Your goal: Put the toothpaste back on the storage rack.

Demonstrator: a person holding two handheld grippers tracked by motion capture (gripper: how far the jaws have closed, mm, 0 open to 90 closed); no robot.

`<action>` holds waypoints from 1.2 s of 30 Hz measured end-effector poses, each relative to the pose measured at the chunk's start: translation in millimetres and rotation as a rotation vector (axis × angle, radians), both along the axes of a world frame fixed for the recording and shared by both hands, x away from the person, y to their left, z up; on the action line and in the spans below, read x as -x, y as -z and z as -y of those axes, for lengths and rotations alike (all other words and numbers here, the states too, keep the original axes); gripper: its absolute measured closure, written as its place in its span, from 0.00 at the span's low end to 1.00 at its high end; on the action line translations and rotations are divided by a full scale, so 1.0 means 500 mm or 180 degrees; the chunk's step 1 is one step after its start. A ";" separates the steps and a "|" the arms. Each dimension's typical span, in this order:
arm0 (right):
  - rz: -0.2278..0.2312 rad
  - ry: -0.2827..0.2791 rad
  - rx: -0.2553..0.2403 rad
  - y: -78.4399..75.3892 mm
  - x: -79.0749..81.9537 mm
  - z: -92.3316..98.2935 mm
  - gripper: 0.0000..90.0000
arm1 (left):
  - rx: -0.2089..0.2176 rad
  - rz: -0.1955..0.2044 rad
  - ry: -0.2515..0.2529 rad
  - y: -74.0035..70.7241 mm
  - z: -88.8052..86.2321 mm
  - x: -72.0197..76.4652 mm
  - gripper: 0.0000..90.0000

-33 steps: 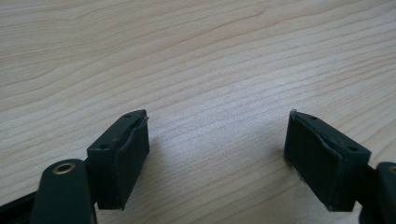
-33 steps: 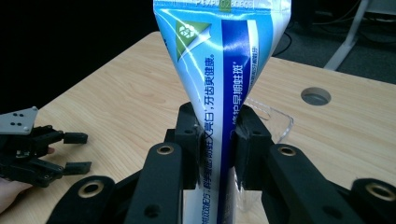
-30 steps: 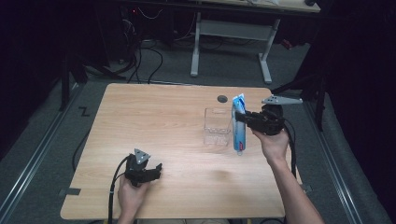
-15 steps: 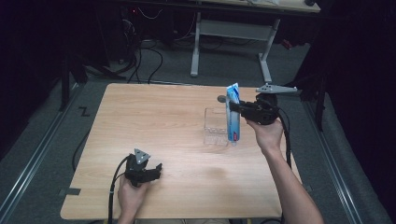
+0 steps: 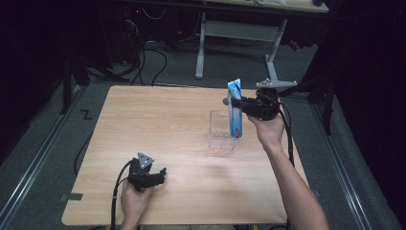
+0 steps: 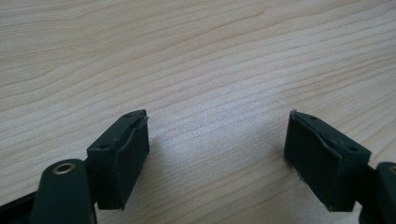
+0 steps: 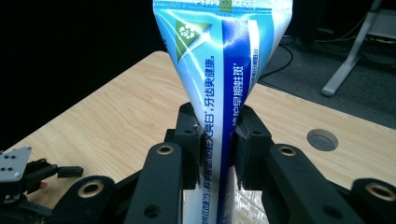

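one relation decides my next move: how the toothpaste tube (image 5: pixel 235 109) stands over the clear box (image 5: pixel 221 130). from the high view, my right gripper (image 5: pixel 233 102) clamps the tube partway down, long axis upright, flat crimped end on top, lower end at the box's right side; i cannot tell whether it is already inside the rim or just above it. i judge the move is straight down along that axis. my left gripper (image 5: pixel 162 173) rests near the table's (image 5: pixel 143 115) front edge, well apart from the box, so the right hand is the nearer one.

left gripper view: both jaws stand wide apart over bare table (image 6: pixel 196 60), nothing between them.

right gripper view: the jaws pinch the toothpaste tube (image 7: pixel 224 84) at its waist, squeezing it narrow, crimp fanning out above. the left gripper (image 7: pixel 28 170) sits far off at the lower left.
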State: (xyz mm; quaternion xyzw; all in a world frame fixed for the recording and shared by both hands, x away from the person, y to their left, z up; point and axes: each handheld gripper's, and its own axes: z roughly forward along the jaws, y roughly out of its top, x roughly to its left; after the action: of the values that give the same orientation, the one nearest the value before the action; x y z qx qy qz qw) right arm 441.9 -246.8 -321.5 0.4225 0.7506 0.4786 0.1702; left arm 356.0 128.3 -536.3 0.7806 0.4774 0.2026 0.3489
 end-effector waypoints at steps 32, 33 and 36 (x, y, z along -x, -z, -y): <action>0.0005 0.0387 0.0122 0.052 -0.072 -0.005 0.82 | -0.0008 -0.0003 0.0005 0.000 0.000 0.000 0.25; -0.0004 0.0389 0.0120 0.054 -0.073 -0.005 0.82 | -0.0010 -0.0004 0.0006 0.000 0.000 0.000 0.25; -0.0022 0.0402 0.0124 0.064 -0.076 -0.005 0.82 | -0.0007 -0.0001 0.0004 0.000 0.000 0.000 0.25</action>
State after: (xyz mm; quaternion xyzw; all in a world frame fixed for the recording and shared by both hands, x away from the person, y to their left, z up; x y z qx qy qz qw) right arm 479.9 -244.4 -353.5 0.4673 0.7322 0.4508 0.2056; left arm 355.9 128.4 -536.3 0.7813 0.4768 0.2028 0.3481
